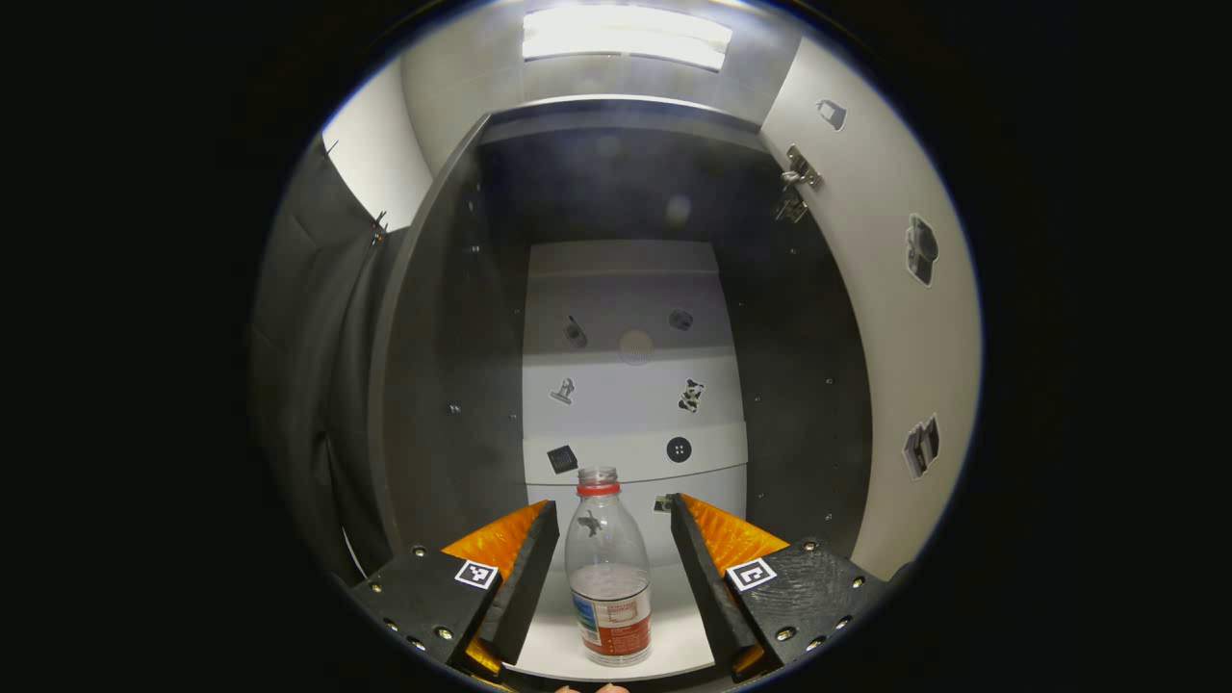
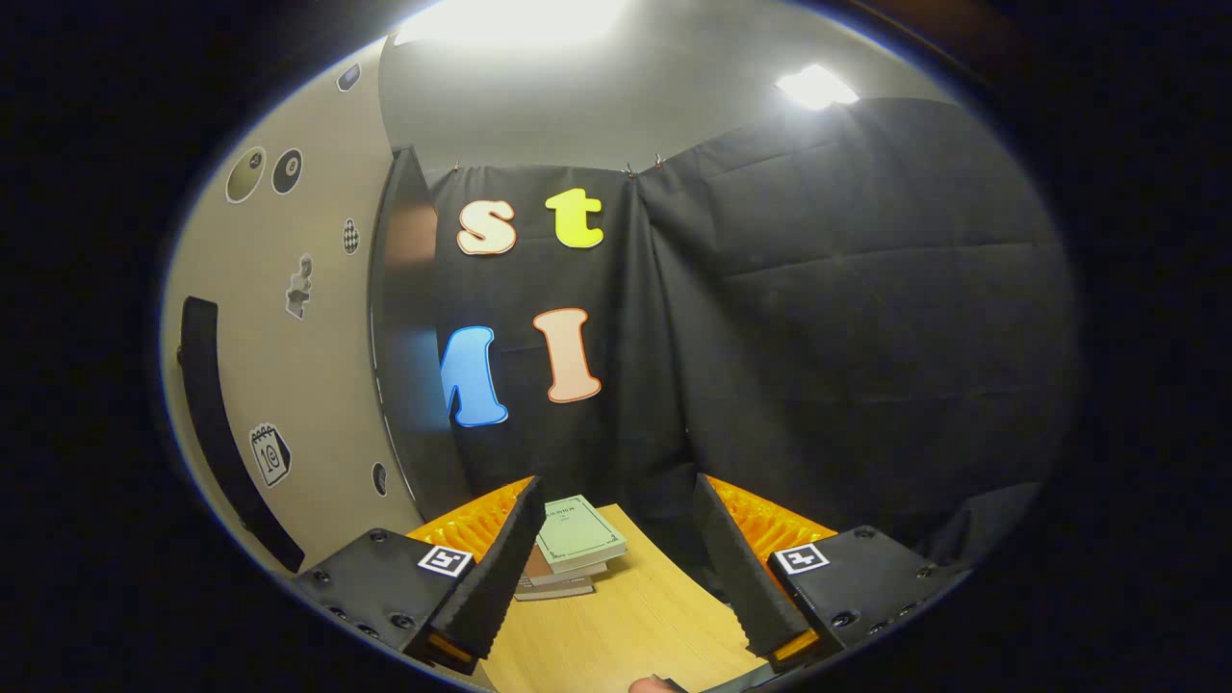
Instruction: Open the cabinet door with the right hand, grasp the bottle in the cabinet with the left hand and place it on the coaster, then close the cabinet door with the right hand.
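The left hand-held gripper [image 1: 614, 563] is sitting released, its fingers flanking the bottle [image 1: 608, 568] without touching it. The bottle is standing upright on the white shelf [image 1: 674, 645] inside the open cabinet [image 1: 433, 385]. For a sound grasp, I would judge the fingers should be closing evenly around the bottle's body, above the label, keeping it vertical.

The right gripper view is showing the right hand-held gripper [image 2: 616, 568], also released and holding nothing, beside the door [image 2: 298, 385] and its dark handle [image 2: 217, 423], above a wooden bench [image 2: 616, 626] carrying books [image 2: 573, 544].
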A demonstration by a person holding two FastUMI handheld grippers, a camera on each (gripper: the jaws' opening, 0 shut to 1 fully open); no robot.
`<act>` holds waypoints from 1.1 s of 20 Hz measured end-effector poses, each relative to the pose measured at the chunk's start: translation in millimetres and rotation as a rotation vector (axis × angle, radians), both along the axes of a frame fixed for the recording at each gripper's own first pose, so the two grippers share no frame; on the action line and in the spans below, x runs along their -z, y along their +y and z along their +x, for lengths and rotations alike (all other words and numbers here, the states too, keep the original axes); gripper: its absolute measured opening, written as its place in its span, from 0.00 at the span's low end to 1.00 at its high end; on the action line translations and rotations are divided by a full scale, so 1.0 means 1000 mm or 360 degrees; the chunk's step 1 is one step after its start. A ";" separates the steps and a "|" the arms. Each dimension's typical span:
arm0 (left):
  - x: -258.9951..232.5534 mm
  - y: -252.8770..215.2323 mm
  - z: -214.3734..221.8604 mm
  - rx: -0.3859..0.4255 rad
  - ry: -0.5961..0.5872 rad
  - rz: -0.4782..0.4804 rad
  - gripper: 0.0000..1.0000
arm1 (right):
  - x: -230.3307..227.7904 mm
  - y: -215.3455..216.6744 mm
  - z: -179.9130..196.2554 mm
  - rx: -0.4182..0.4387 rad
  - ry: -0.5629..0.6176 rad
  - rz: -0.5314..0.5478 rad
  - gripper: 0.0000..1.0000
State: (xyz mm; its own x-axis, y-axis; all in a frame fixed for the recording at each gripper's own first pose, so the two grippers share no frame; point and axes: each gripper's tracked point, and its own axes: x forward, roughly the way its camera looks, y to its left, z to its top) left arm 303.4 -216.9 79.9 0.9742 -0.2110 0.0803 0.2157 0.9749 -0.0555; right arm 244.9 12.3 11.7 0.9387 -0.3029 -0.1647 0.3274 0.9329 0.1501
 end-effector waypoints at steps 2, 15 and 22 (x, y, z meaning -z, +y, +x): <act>0.009 0.002 0.007 -0.0029 0.0032 0.0015 0.68 | -0.001 0.001 0.004 0.0003 -0.0005 0.0017 0.98; 0.060 0.006 0.022 -0.0074 0.0250 0.0010 0.66 | 0.009 -0.022 0.009 0.0043 0.0023 0.0018 0.98; 0.023 0.012 -0.022 -0.0089 0.0120 0.0031 0.61 | 0.005 -0.029 0.003 -0.0033 -0.0019 0.0034 0.98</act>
State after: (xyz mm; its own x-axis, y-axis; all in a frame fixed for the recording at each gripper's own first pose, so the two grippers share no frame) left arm 281.6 -204.7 56.5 0.9876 -0.1568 0.0026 0.1567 0.9864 -0.0503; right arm 248.3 -16.8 6.3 0.9467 -0.2797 -0.1597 0.3059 0.9360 0.1741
